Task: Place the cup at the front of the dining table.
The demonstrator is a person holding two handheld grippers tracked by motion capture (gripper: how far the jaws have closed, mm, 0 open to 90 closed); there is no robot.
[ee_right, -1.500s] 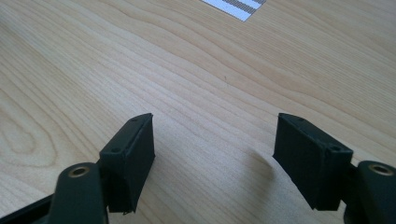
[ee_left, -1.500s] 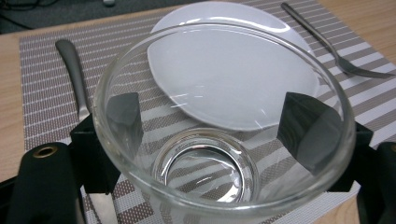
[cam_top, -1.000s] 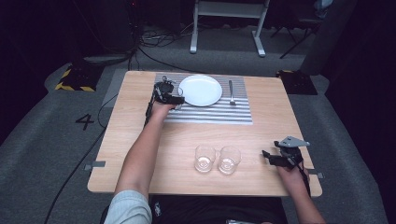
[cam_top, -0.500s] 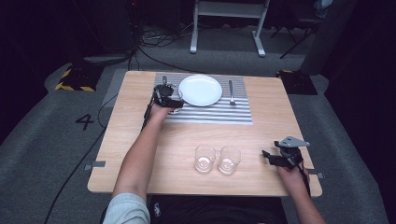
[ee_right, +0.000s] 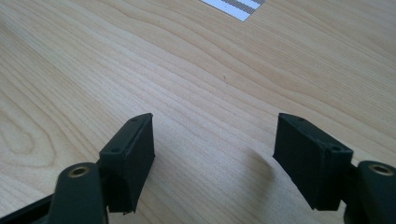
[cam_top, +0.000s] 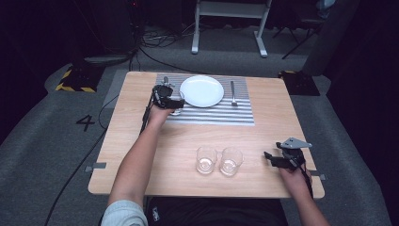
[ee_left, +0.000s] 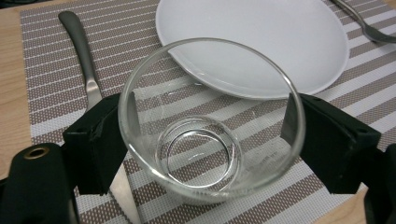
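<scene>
Left gripper view, glass [ee_left: 205, 135] on the mat [ee_left: 56, 60] just beside the plate [ee_left: 261, 42], left gripper [ee_left: 210, 135] fingers just opening, loosely flanking it, right gripper [ee_right: 212, 154] fingers wide apart, empty, over bare tabletop [ee_right: 187, 70].

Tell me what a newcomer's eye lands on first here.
The clear glass between the left tool's jaws, which have just been opening, on the striped placemat beside the white plate. Then two more glasses near the table's front edge, and the right tool open over bare wood.

Clear, glossy glass tumbler [ee_left: 210, 126] on a woven striped placemat [ee_left: 60, 60]; glazed white plate [ee_left: 261, 42]; matt wood-grain bench [ee_right: 140, 56].
</scene>
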